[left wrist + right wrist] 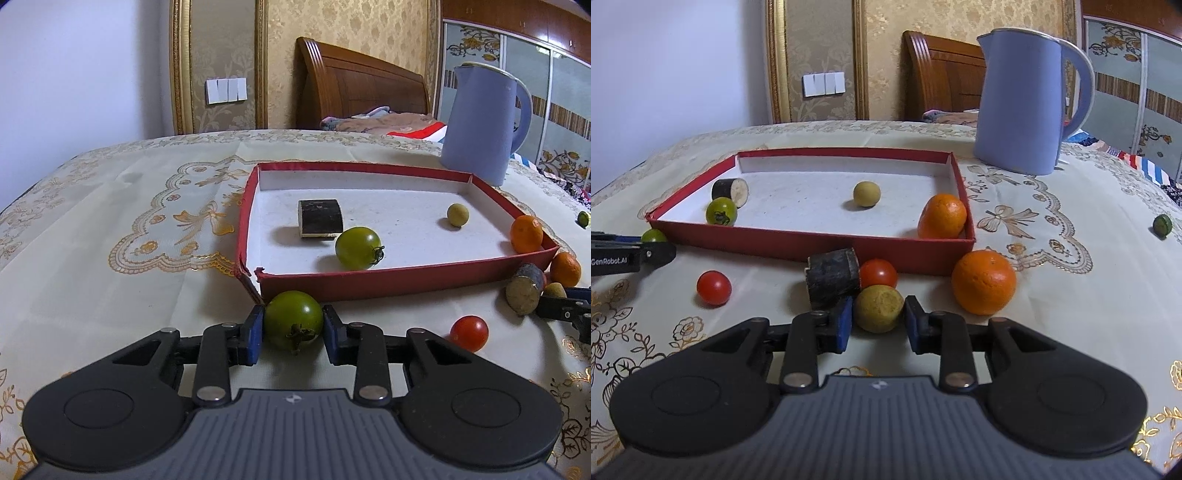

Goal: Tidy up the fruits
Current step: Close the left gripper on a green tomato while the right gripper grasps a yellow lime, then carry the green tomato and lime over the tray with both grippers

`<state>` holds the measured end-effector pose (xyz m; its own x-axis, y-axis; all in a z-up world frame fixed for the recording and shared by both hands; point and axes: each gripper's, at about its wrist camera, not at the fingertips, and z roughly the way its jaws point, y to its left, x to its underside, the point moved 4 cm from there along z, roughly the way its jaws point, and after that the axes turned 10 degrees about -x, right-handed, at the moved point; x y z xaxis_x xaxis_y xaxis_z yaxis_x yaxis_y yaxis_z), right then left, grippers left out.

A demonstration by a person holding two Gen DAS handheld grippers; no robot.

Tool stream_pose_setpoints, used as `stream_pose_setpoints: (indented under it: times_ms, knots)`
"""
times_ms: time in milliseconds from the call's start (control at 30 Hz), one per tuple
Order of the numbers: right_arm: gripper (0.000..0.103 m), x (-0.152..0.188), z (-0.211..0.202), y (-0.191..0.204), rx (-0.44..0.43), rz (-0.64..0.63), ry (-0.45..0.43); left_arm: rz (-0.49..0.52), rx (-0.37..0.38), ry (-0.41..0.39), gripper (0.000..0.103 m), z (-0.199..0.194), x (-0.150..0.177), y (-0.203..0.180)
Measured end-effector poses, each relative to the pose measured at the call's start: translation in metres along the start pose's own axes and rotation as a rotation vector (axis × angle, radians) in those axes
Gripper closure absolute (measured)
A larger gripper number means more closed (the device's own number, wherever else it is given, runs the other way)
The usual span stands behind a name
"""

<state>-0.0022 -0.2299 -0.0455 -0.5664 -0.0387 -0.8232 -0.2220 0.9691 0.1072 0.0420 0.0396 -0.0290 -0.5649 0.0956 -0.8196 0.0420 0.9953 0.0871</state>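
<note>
Evidently we are gathering loose fruit into the red box [388, 282], which already holds a green tomato [357, 247], a small yellow-green fruit [457, 215], an orange [942, 216] and a dark cut piece [320, 218], so both tools sit low on the tablecloth [129, 258], close to the box's near wall.

Our left gripper [293, 332] has its blue pads against both sides of another green tomato [293, 323], pinching it just short of the box's torn near corner.

Our right gripper [878, 325] is spread around a yellowish round fruit [878, 308]; the left pad looks close or touching, the right pad stands slightly off, so we judge the grip not yet made. Just ahead of it lie a dark cylinder piece [833, 282] and a red tomato [878, 273]; a large orange [983, 281] sits to its right, another red tomato [714, 288] well to its left.
</note>
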Motion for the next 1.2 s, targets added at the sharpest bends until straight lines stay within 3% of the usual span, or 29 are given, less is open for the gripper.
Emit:
stream_pose_setpoints:
  times_ms: [700, 1200]
  knots:
    - [0.075, -0.005, -0.012, -0.004, 0.032, 0.044, -0.076, -0.001, 0.005, -0.025, 0.071, -0.009, -0.003, -0.004]
    - [0.075, -0.045, -0.007, 0.017, 0.033, -0.001, -0.134, 0.021, 0.0, -0.058, 0.071, -0.017, -0.036, -0.044]
